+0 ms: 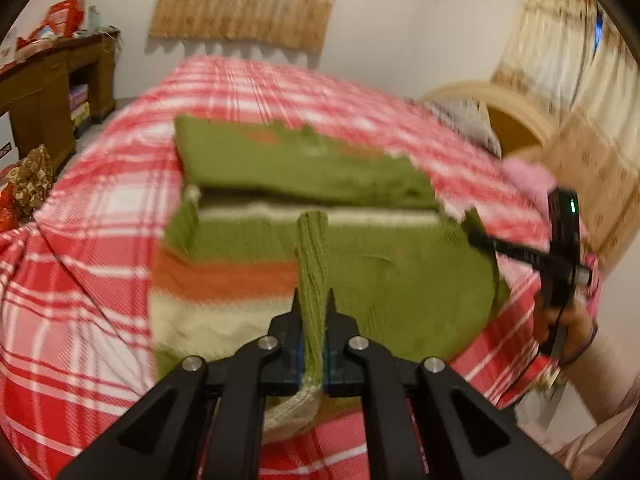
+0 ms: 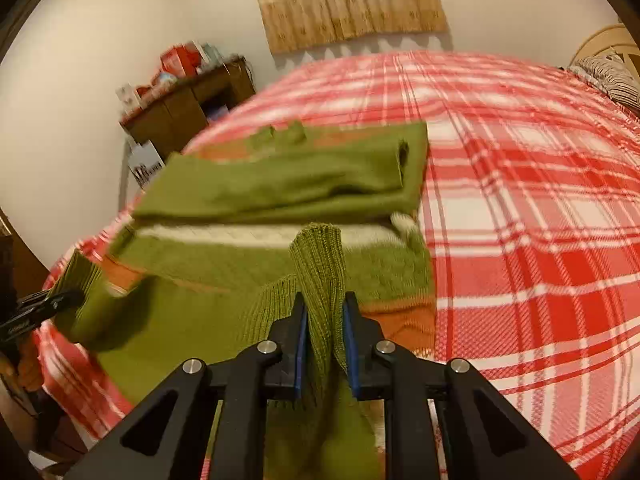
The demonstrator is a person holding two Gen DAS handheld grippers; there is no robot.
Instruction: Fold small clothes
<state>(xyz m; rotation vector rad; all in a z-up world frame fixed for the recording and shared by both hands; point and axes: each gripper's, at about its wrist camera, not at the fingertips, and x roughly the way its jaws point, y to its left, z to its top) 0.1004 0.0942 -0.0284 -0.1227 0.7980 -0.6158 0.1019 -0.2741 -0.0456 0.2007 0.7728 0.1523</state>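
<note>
A small green knit sweater point(image 1: 288, 168) with orange and cream stripes lies on the red plaid bed. Its sleeves are folded across the far part. My left gripper point(image 1: 314, 300) is shut on the ribbed green hem at the near left, lifted off the bed. My right gripper point(image 2: 323, 304) is shut on the ribbed hem of the sweater point(image 2: 280, 184) at the near right, also lifted. The right gripper shows in the left wrist view point(image 1: 476, 228) at the sweater's right edge. The left gripper shows in the right wrist view point(image 2: 60, 300) at the far left.
The red and white plaid bedspread point(image 1: 80, 280) covers the bed point(image 2: 520, 220). A brown wooden desk point(image 1: 44, 80) with red bags stands at the left wall. A pillow point(image 2: 612, 76) and curved headboard point(image 1: 516, 108) are at the right. Curtains hang on the far wall.
</note>
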